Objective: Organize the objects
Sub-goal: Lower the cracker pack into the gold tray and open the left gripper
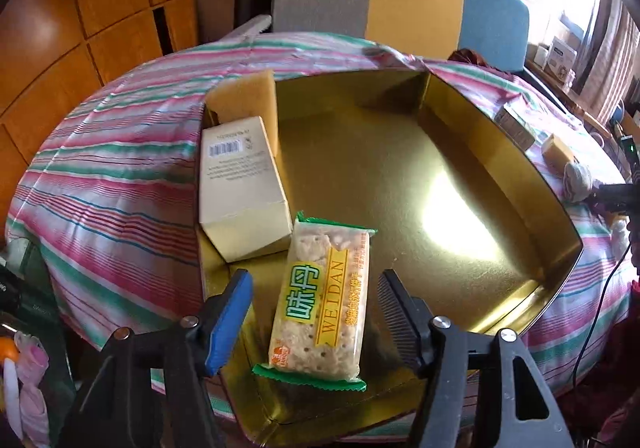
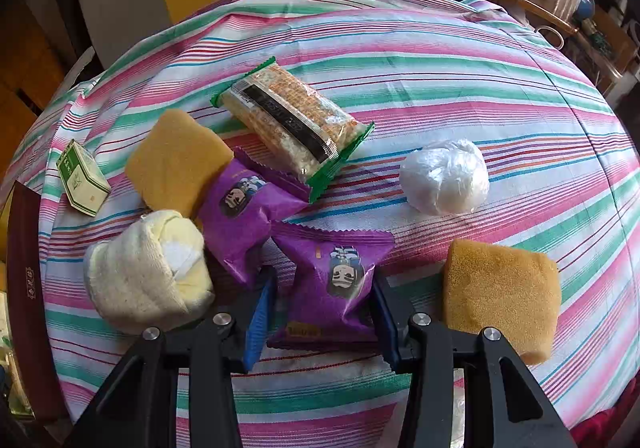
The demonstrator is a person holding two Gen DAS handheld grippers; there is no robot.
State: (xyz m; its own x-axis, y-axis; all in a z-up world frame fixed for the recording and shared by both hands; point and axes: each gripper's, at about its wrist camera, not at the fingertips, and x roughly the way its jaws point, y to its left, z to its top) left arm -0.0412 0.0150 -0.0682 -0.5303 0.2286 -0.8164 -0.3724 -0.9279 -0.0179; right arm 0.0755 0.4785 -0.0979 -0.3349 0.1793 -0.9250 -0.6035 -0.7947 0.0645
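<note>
Both my jaws differed: left gripper [image 1: 316,312] stood apart beside the cracker pack [image 1: 322,300] (lift straight), right gripper [image 2: 324,312] clamped the purple packet [image 2: 332,284].

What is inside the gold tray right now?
Inside the gold tray lie a green-edged cracker pack, a cream box and a yellow sponge standing behind it. The box hides the sponge's lower part and the tray floor beneath.

left gripper [image 1: 316,312] | showing black plastic arms, silver round screws, one blue pad, one black ribbed pad || right gripper [image 2: 322,306] | showing black arms, silver screws, blue pads on both fingers
</note>
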